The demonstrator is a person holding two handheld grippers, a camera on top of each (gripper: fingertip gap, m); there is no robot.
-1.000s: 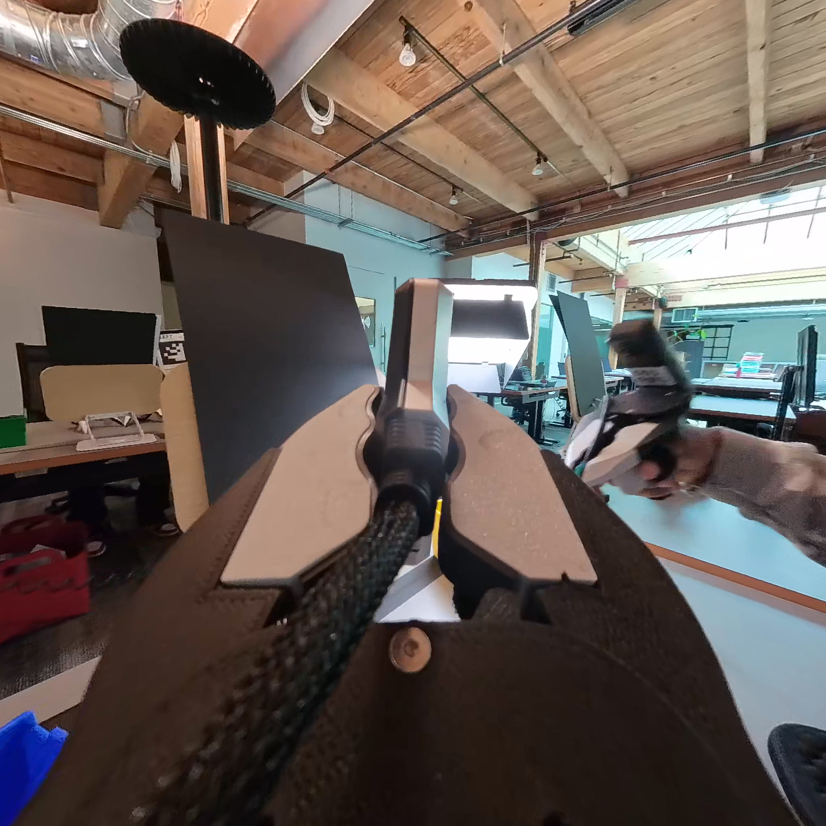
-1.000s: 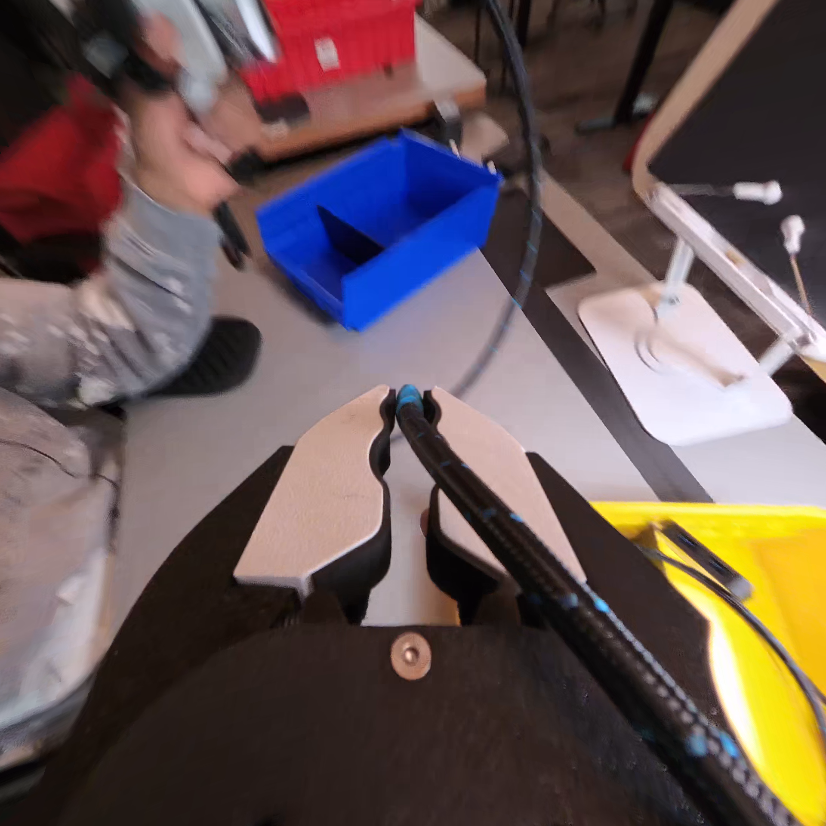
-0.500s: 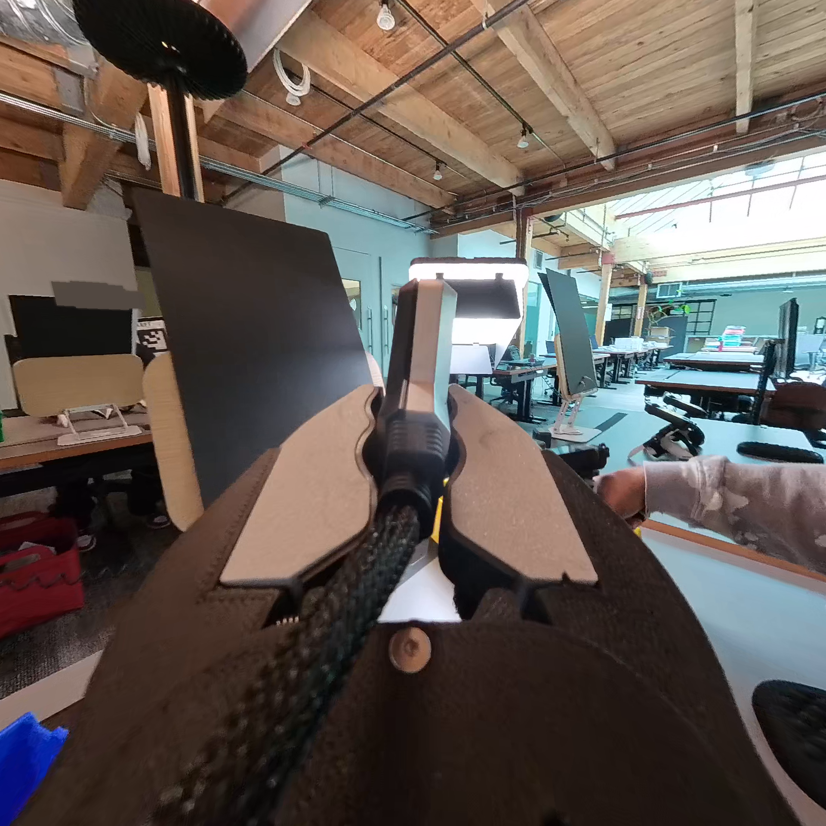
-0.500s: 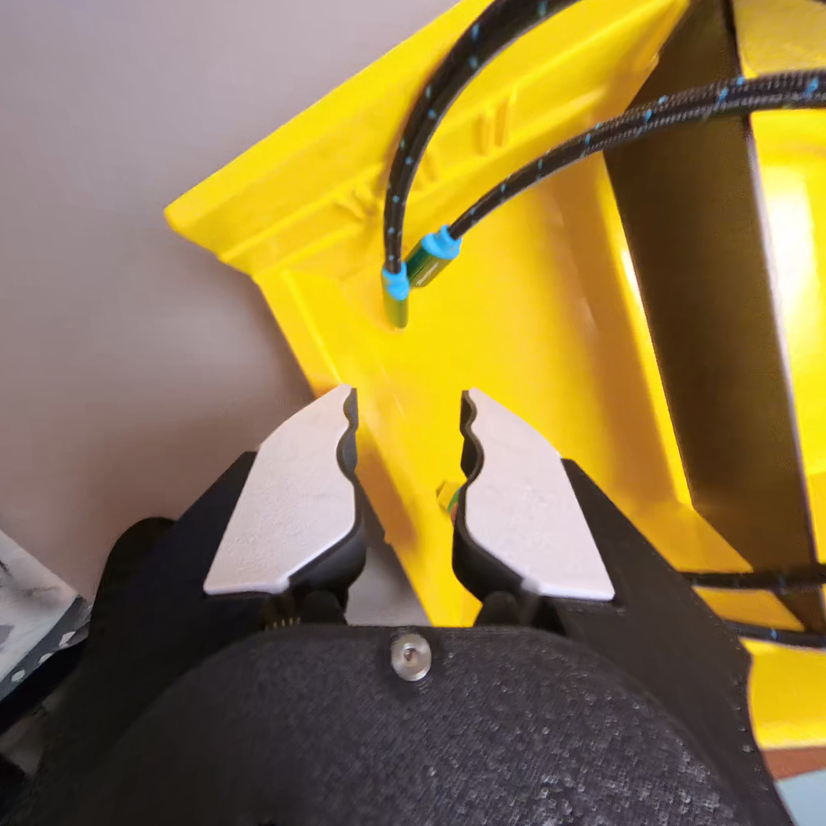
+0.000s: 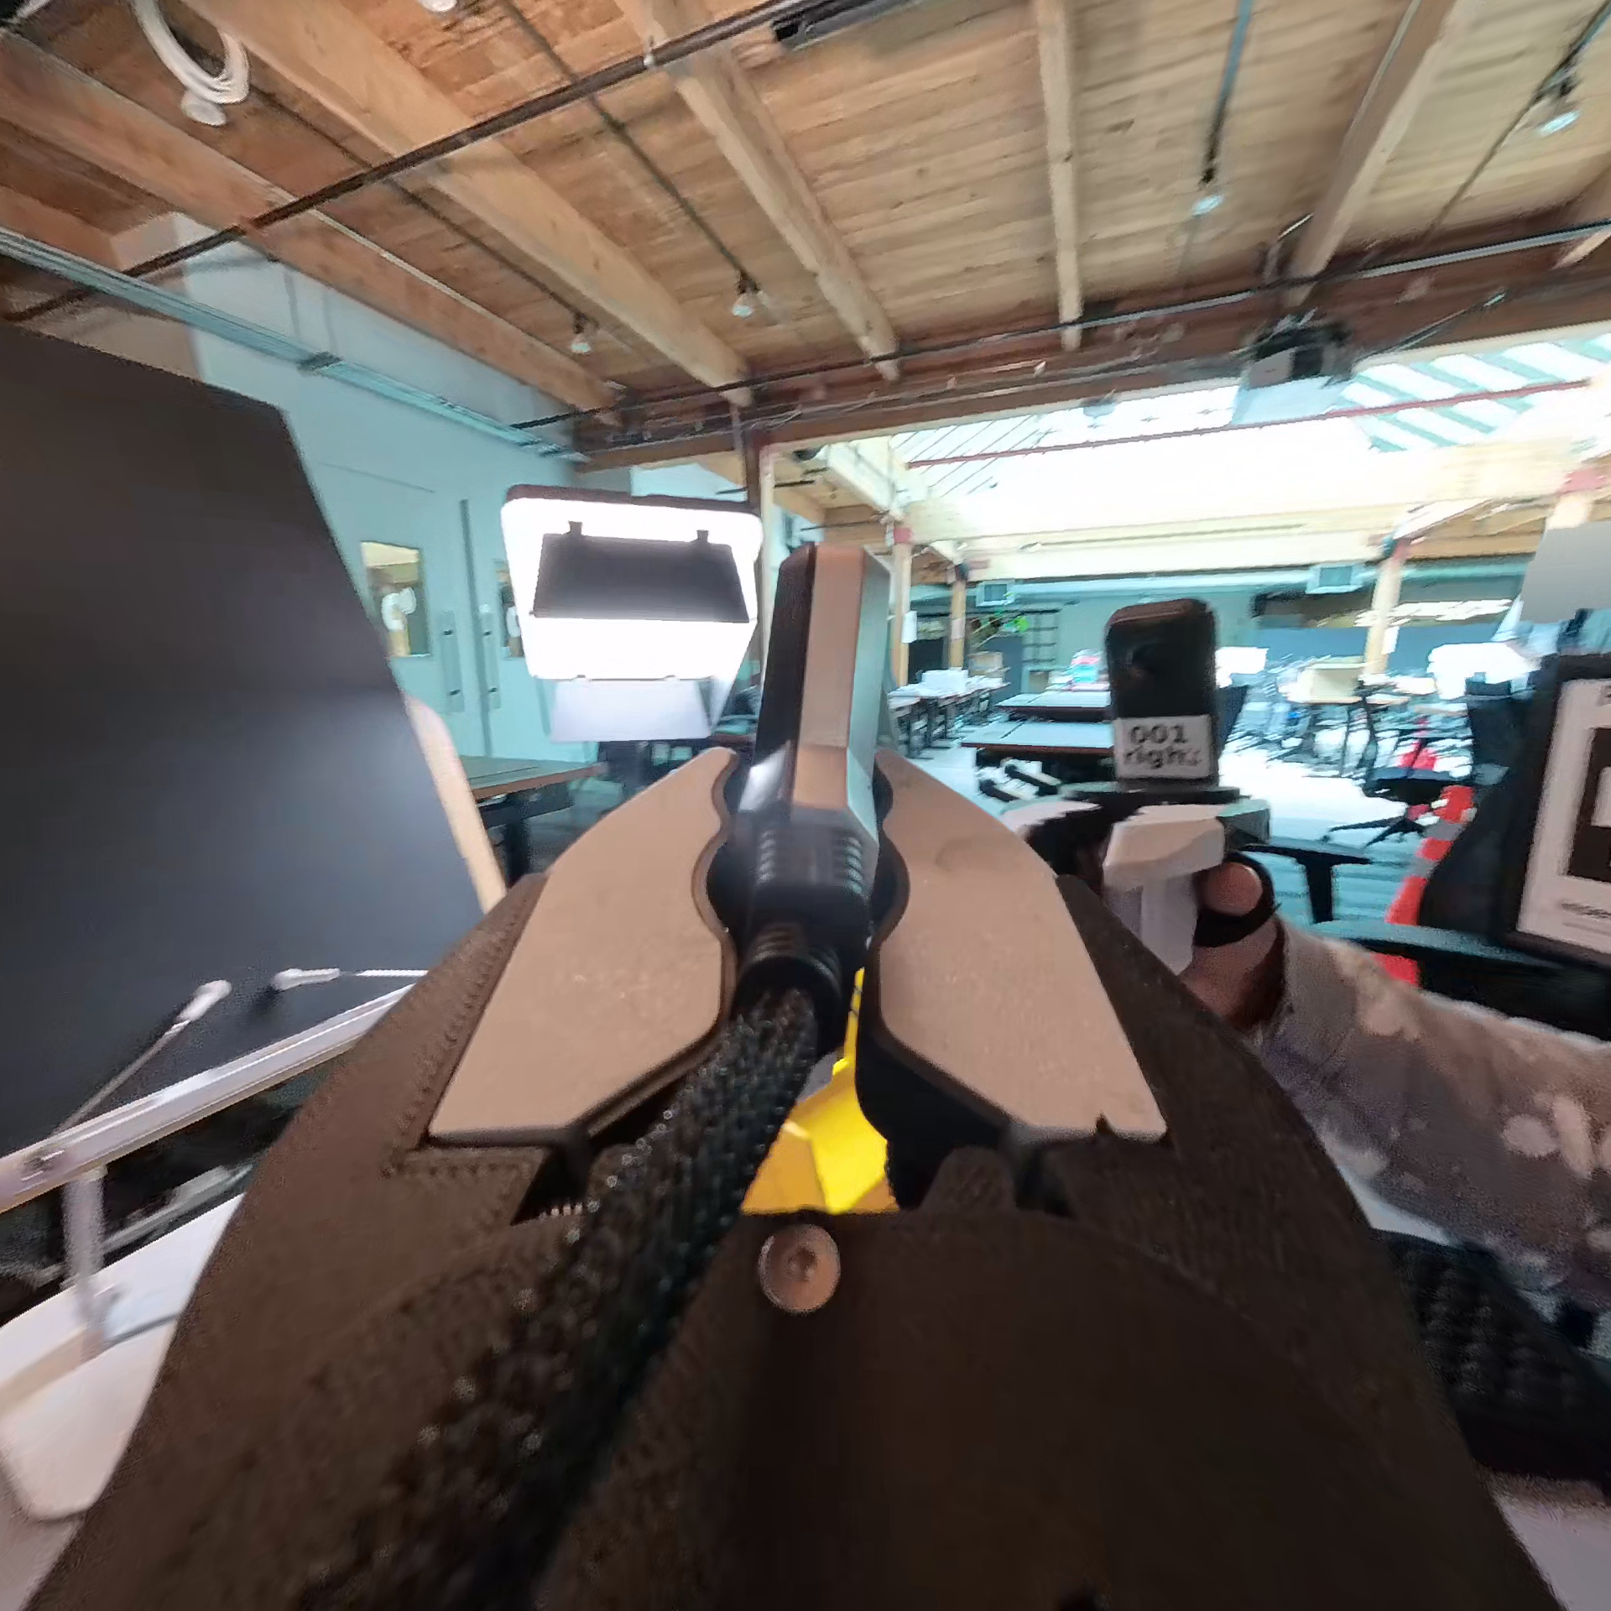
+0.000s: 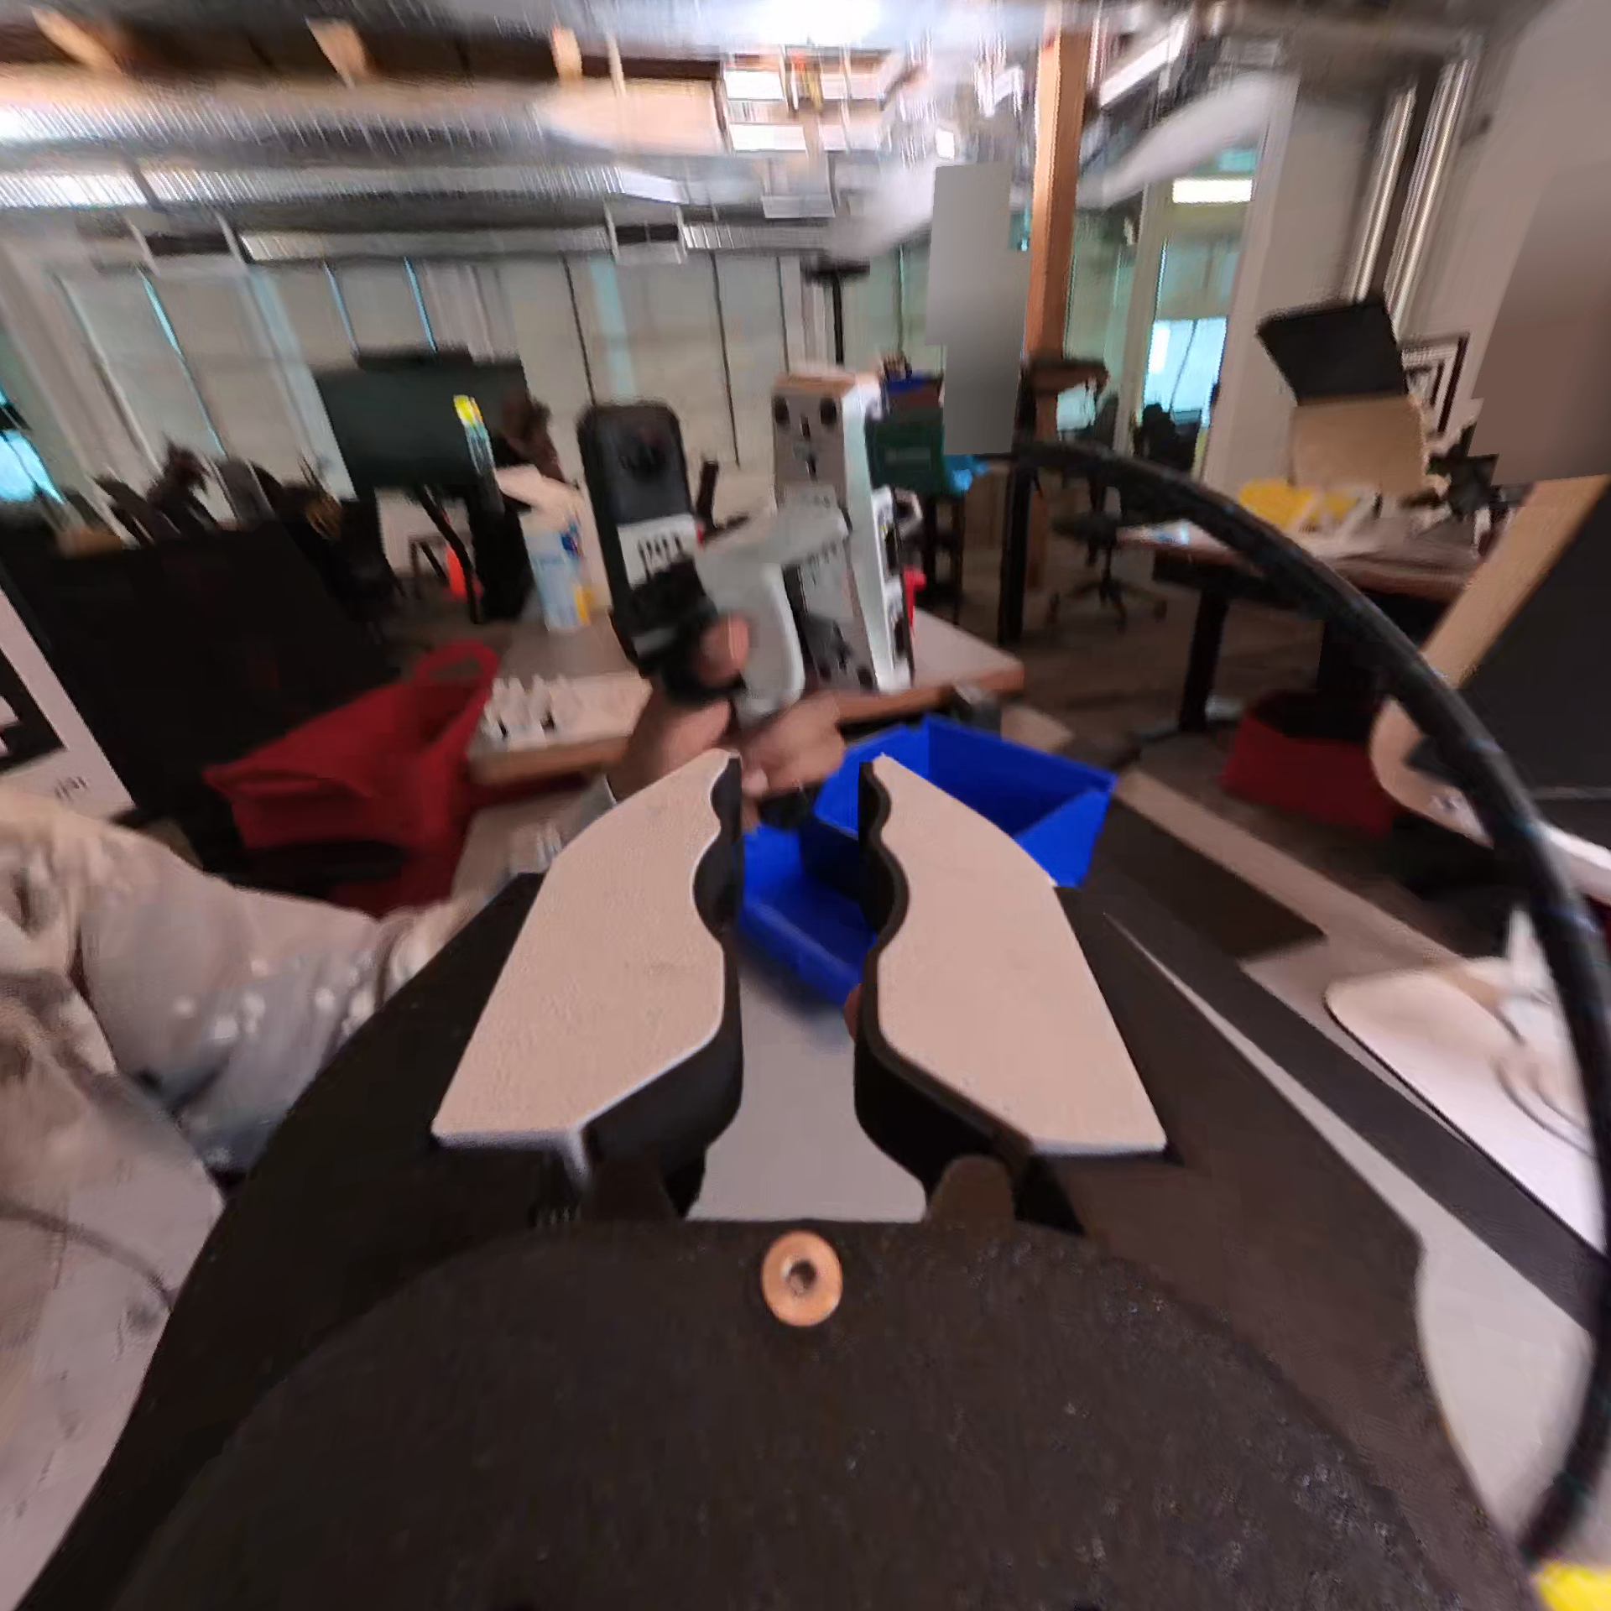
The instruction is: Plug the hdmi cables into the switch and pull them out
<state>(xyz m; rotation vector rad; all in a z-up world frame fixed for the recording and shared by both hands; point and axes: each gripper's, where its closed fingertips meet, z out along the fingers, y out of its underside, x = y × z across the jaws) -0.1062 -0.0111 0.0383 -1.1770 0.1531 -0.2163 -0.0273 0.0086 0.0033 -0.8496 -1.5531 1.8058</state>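
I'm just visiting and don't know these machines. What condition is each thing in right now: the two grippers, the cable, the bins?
left gripper: shut on the cable plug, pointing up toward the ceiling.
cable plug: clamped between the fingers, with a flat grey piece sticking out past the tips.
braided cable: trailing back from the plug.
right gripper: open, holding nothing.
blue bin: upright on the table; nothing seen inside.
yellow bin: mostly hidden; cannot tell.
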